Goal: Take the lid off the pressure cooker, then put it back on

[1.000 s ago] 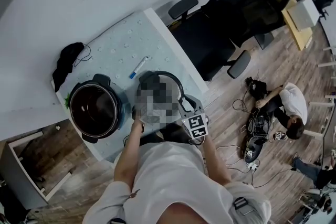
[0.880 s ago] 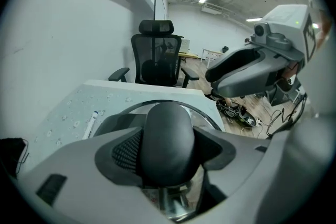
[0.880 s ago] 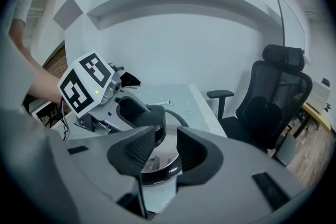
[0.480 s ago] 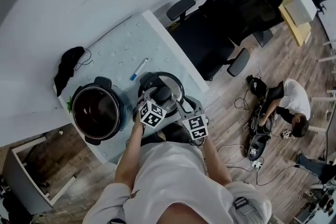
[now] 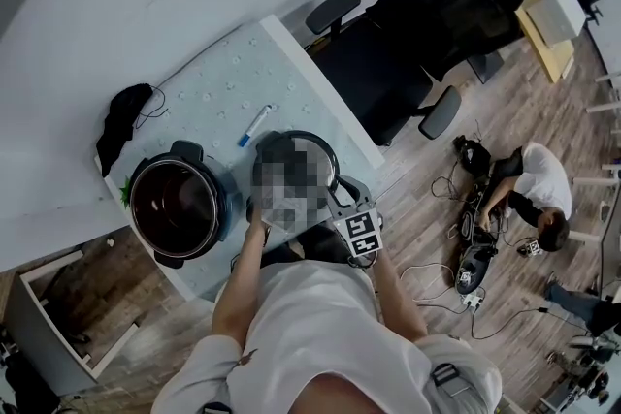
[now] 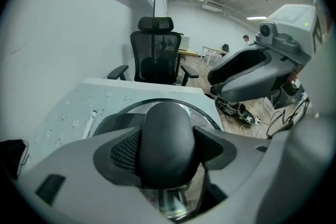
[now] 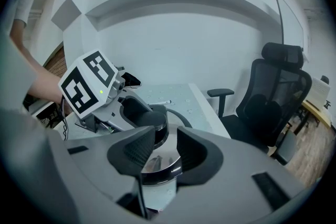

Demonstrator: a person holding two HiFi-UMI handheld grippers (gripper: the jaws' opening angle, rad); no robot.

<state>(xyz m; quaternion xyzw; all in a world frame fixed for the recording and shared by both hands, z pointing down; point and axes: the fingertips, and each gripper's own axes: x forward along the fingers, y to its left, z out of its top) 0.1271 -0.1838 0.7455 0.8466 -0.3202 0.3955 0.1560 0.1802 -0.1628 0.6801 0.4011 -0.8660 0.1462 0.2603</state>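
Lid (image 5: 328, 157): off, beside the open cooker pot (image 5: 178, 204), toward the table's (image 5: 223, 82) right edge. Left gripper (image 6: 168, 147) clamped on the lid knob (image 6: 167, 128). Right gripper (image 7: 160, 152) jaws apart, empty. Removal apparently done; replacement outstanding.

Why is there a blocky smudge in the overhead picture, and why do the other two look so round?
Head view: that mosaic was laid on afterwards, over part of the lid. Both gripper views: wide-angle lenses curve edges and blacken the corners.
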